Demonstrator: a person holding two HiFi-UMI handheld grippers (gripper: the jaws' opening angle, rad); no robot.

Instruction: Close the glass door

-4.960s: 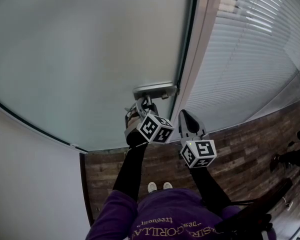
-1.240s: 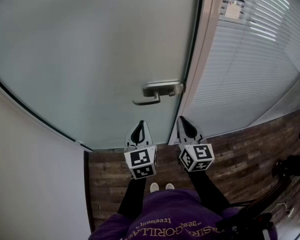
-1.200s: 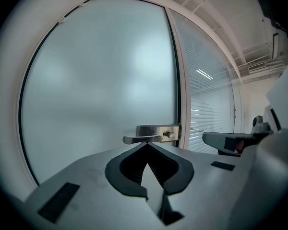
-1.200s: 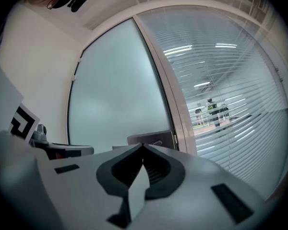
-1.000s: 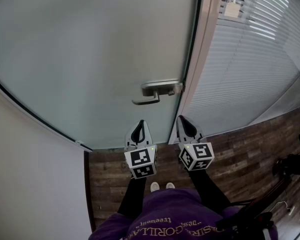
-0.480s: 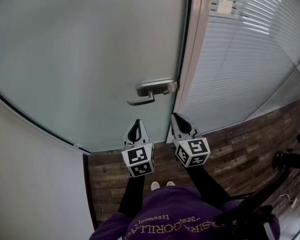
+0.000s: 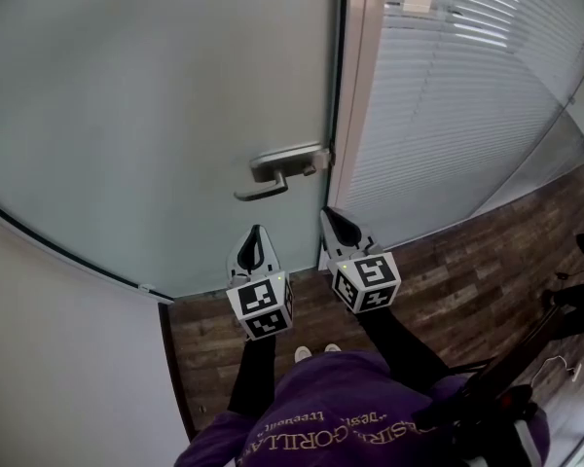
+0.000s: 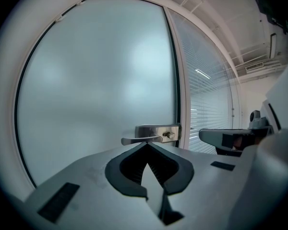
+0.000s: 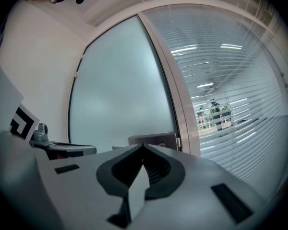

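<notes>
Operator: stood close up to the door, purple top [image 7: 370,416] at bottom of head view, wood floor [image 7: 438,280] underfoot.
L gripper: left gripper [image 7: 254,232] held out approx. level, aimed at the door leaf. Jaws fully together, nothing between them.
R gripper: right gripper [image 7: 325,214] just beside the left one, on its right, aimed at the junction of door edge and frame. Jaws together, empty.
Handle: lever handle [image 7: 273,173] lies ahead of both grippers and apart from them, no contact. In left gripper view it sits just above and beyond the jaw tips, lever end pointing left. In right gripper view only its plate shows behind the tips.
Door: glass door [image 7: 156,115], frosted, fills the view ahead. Its lock-side edge lies against the frame [image 7: 355,86], no gap visible.
Beyond: blinds [image 7: 467,76] behind fixed glazing, right of frame.
Progress: judged done or v. nearly so, since the door reads as shut. Latch engagement can't be confirmed from these views.
Remaining: at most a check push on the leaf near the handle to seat the latch. Otherwise nil.
</notes>
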